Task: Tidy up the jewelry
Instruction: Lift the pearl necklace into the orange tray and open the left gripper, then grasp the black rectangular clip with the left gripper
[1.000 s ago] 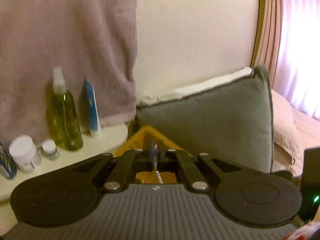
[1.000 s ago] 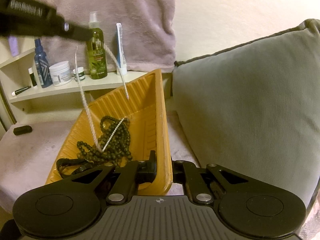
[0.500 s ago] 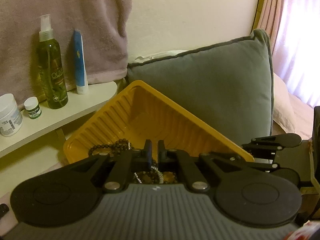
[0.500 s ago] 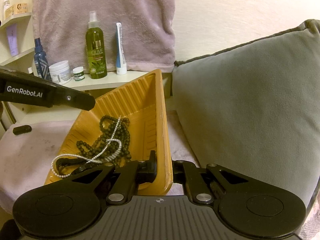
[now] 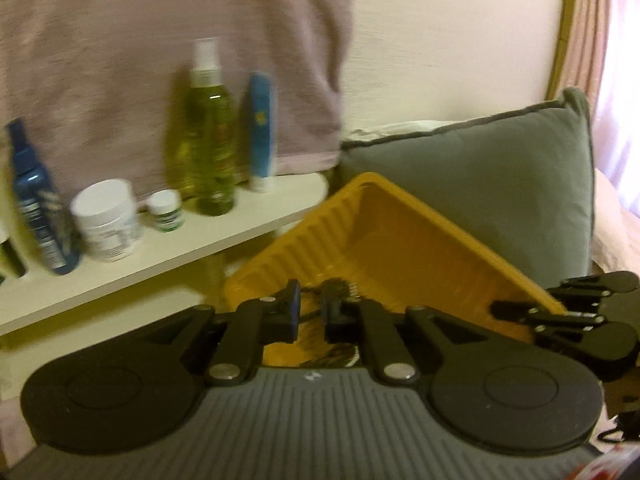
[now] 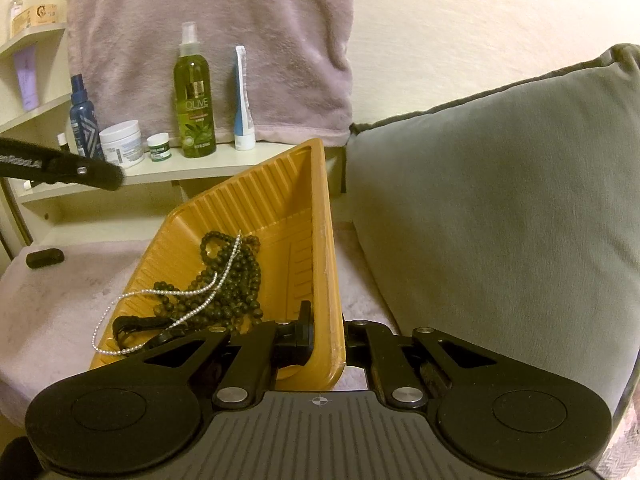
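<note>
A grey cushion (image 6: 500,208) fills the right of the right-wrist frame. A mauve towel (image 6: 224,36) hangs at upper centre above a white shelf (image 6: 192,170) holding an olive spray bottle (image 6: 195,96). At centre, a yellow tray (image 6: 280,208) lies tilted. The right gripper (image 6: 329,342) is clamped on its right rim at lower centre. Inside lie dark bead necklaces (image 6: 232,276) and a silver ball chain (image 6: 168,312) spilling over the tray's left edge. The left gripper (image 5: 311,310), jaws opening with nothing between them, hovers over the tray.

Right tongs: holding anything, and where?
Yes: the right tongs are shut on the yellow tray, clamping its side wall near the closest corner.
</note>
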`<action>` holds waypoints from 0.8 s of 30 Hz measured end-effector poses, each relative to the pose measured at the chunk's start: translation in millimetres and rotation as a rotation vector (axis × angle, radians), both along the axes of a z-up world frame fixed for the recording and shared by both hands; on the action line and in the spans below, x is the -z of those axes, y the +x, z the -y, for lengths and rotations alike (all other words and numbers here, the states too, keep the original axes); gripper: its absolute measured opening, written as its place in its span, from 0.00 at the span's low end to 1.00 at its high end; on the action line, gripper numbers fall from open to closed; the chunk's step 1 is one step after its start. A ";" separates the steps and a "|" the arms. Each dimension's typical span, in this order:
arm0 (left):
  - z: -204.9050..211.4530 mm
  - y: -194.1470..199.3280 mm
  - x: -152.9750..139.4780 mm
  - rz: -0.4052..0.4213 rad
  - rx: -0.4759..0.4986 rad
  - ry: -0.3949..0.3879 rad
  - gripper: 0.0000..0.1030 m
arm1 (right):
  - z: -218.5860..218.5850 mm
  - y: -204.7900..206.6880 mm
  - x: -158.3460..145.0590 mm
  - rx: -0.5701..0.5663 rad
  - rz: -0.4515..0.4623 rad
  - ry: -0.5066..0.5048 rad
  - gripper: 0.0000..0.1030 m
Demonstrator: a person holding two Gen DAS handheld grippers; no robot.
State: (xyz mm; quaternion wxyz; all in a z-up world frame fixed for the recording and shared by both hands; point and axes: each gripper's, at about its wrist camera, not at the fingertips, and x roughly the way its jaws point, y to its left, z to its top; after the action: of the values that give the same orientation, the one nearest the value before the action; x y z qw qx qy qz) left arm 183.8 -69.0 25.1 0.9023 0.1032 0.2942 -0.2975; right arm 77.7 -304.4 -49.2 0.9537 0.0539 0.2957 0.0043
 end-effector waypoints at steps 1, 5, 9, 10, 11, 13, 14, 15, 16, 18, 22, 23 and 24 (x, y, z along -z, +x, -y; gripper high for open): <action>-6.3 -0.1 0.0 0.006 -0.016 0.005 0.11 | 0.0 -0.1 -0.3 0.000 0.000 0.000 0.06; -35.3 0.2 2.6 0.020 -0.083 0.028 0.13 | -0.1 0.1 -0.4 0.000 0.000 -0.002 0.06; -72.2 -1.0 6.9 0.034 -0.181 0.048 0.17 | -0.2 -0.5 -0.1 -0.001 0.000 -0.001 0.06; -81.3 -1.7 8.1 0.036 -0.205 0.053 0.18 | -0.4 -0.5 0.0 -0.001 0.000 -0.003 0.06; -91.7 -2.5 9.5 0.038 -0.232 0.058 0.19 | -0.3 -0.3 -0.1 -0.001 -0.001 -0.003 0.06; -112.5 -3.7 12.1 0.041 -0.287 0.071 0.21 | -0.3 0.0 -0.2 -0.002 -0.001 -0.004 0.06; -121.7 -3.7 13.3 0.040 -0.313 0.077 0.23 | -0.4 0.0 -0.2 -0.002 -0.001 -0.004 0.06; -132.6 -4.2 14.6 0.043 -0.343 0.081 0.24 | -0.4 0.0 -0.3 -0.001 -0.001 -0.004 0.06; -142.3 -5.2 14.8 0.049 -0.367 0.083 0.26 | -0.5 0.0 -0.4 -0.002 -0.001 -0.005 0.06; -161.4 -7.3 17.9 0.059 -0.417 0.100 0.27 | -0.8 -0.2 -0.3 -0.001 -0.001 -0.006 0.06; -188.1 -7.7 28.2 0.055 -0.486 0.126 0.35 | -1.2 0.0 0.6 0.001 -0.003 -0.010 0.06; -193.0 -7.0 31.7 0.053 -0.496 0.127 0.37 | -0.8 0.0 0.8 0.000 -0.005 -0.010 0.06; -195.3 -6.7 34.2 0.052 -0.499 0.130 0.39 | -1.1 0.2 0.8 0.000 -0.006 -0.011 0.06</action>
State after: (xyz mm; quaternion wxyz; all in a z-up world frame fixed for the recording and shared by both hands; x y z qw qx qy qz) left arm 177.0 126.2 -9.1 0.9465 0.0928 0.3060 -0.0433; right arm 77.9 -303.3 -50.0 0.9532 0.0485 0.2985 0.0026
